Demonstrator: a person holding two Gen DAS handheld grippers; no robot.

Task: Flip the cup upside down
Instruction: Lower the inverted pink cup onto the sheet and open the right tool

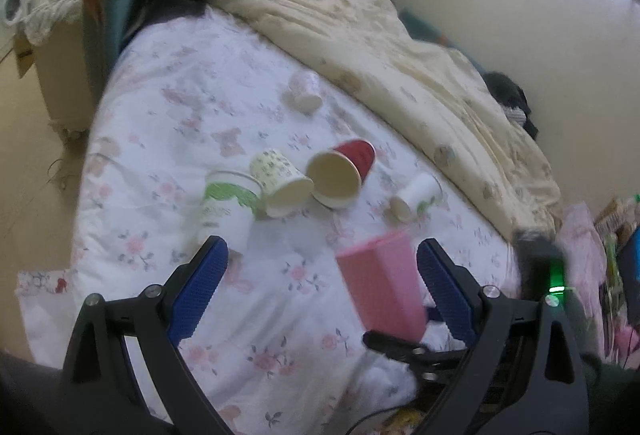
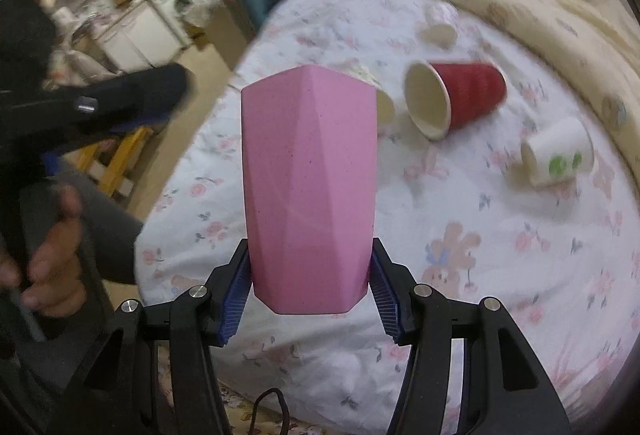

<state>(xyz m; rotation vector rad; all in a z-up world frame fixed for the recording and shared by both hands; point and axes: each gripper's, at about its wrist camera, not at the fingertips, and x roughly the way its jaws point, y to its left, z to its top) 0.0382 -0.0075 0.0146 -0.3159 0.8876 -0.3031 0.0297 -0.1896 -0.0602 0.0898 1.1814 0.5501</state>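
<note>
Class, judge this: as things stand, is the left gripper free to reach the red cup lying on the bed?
Probably yes. The left gripper is open and empty, and bare quilt lies between it and the red cup; the pink cup sits rightward.

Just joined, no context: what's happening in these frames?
A person is working over a floral bedsheet with two tools. The right hand-held gripper is shut on a pink faceted cup, held above the bed. The left hand-held gripper is open and empty. A red cup and several paper cups lie tipped on the sheet.
</note>
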